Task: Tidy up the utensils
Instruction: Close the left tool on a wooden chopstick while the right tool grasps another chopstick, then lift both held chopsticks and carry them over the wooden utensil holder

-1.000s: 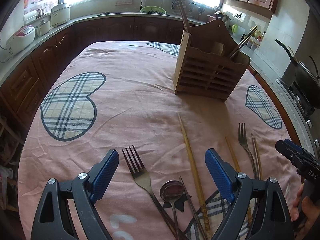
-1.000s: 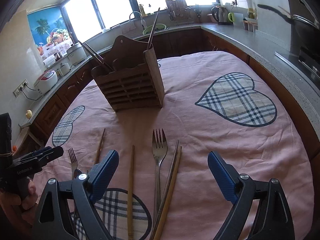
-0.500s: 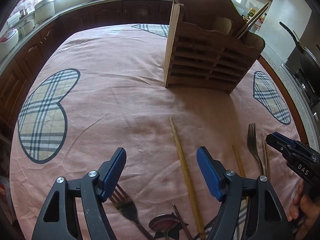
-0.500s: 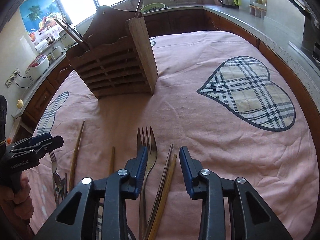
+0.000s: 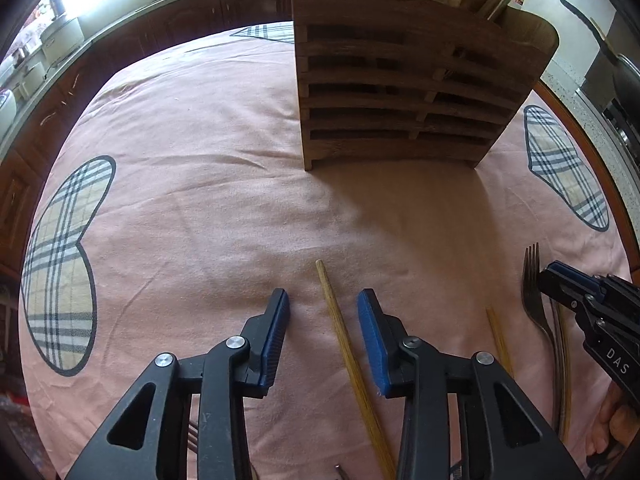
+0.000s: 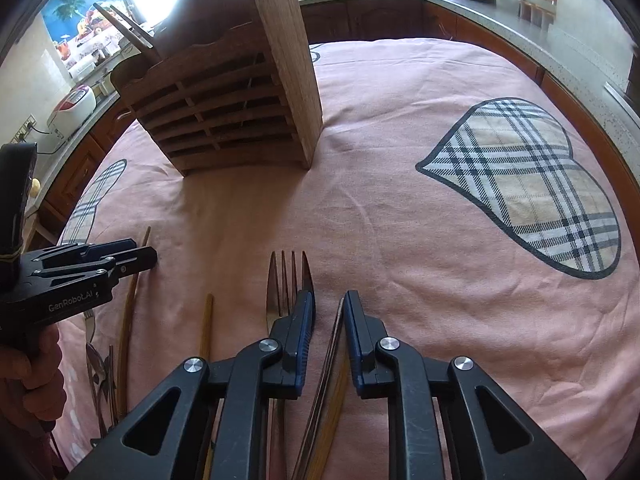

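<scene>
Currently I am closing the left claw (image 5: 323, 309) around a wooden chopstick (image 5: 344, 344), untouched; only the right view shows the right claw (image 6: 328, 312) closing around a chopstick pair (image 6: 334, 356).

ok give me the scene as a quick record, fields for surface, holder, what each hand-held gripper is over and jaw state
surface: pink tablecloth with plaid heart patches
holder: wooden slatted utensil holder, upright, chopsticks already in it
left hand-held gripper: jaws closing, bamboo chopstick between them, pads not touching it
right hand-held gripper: jaws closing around a dark chopstick pair, contact unclear
beside right gripper: metal fork, partly under one finger
other loose item: single chopstick, flat on cloth
</scene>
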